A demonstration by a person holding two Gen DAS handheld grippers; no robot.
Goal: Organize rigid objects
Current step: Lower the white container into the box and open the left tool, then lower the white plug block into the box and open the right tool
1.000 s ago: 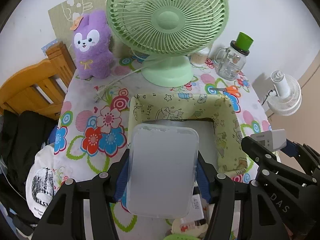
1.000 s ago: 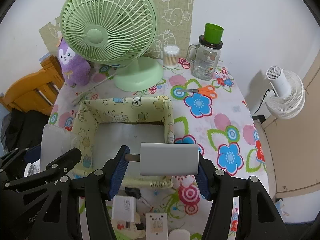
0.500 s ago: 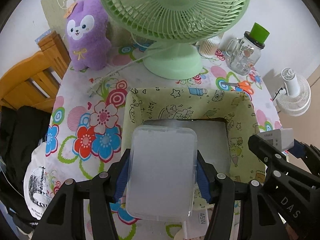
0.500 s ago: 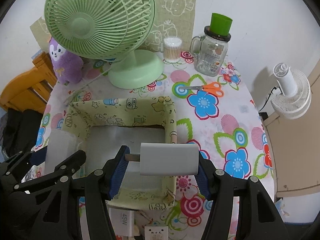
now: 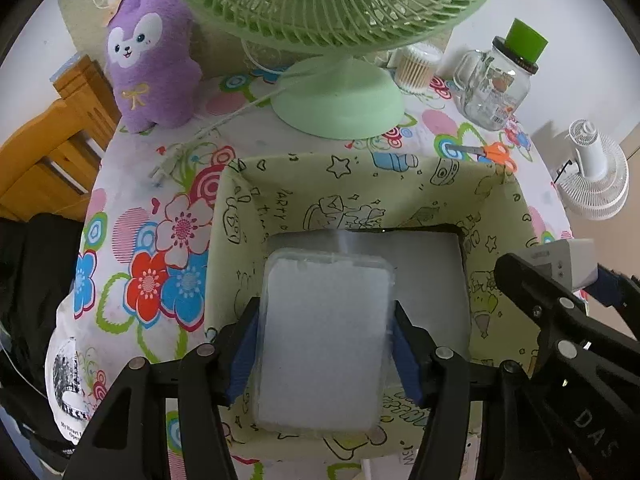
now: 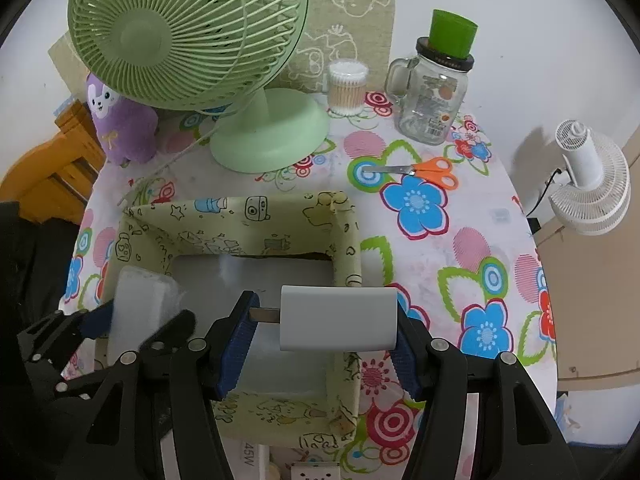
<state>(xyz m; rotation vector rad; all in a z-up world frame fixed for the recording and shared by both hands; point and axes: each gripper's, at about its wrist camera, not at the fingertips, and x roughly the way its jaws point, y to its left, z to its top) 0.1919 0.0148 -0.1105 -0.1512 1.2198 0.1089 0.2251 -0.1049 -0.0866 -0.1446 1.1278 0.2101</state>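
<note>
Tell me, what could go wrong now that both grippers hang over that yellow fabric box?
1. The left gripper has just been opening around the frosted plastic case; it may drop askew and lean on the soft fabric box wall.
2. The right gripper holds the white charger by its ends, one pad on the metal plug; it could twist loose.
3. The two grippers sit close together and might bump.

Green desk fan [image 6: 188, 36] upright at back of floral tablecloth [image 6: 472, 240]. Purple plush toy [image 5: 150, 60] left of fan base. Cotton swab tub [image 6: 347, 87] just beside glass mug jar [image 6: 434, 100], green cup on its lid. Orange scissors [image 6: 424, 169] flat nearby. White fan [image 6: 592, 184] off right edge.
</note>
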